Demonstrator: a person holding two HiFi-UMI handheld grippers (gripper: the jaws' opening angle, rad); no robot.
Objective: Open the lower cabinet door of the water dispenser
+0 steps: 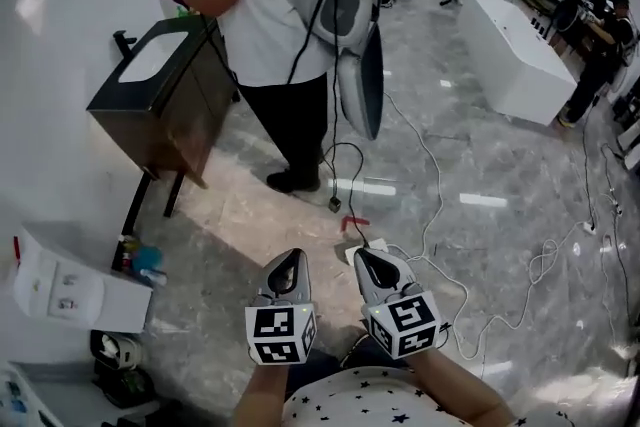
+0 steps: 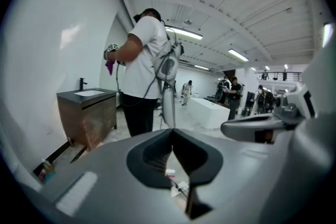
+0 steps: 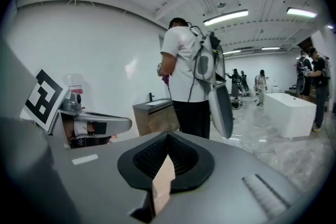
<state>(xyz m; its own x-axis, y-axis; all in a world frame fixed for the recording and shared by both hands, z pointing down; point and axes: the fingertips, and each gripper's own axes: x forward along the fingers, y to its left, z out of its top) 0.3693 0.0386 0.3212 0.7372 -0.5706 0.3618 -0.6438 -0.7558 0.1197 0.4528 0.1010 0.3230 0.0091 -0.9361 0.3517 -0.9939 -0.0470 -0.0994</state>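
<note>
A white box-shaped unit (image 1: pixel 60 290) stands at the lower left of the head view; it may be the water dispenser, and no lower cabinet door shows. Both grippers hover side by side low in the middle, over the floor and apart from that unit. On my left gripper (image 1: pixel 293 255) (image 2: pixel 172 132) the tips meet and nothing is between them. My right gripper (image 1: pixel 362 255) (image 3: pixel 168 136) is likewise shut and empty. Each gripper view catches the other gripper at its edge.
A person in a white shirt (image 1: pixel 285 5) with gear on the back stands at a dark wooden sink cabinet (image 1: pixel 165 95). Cables (image 1: pixel 440 245) trail over the marble floor ahead. A long white counter (image 1: pixel 515 55) and more people are far right. Small bottles (image 1: pixel 135 260) sit beside the white unit.
</note>
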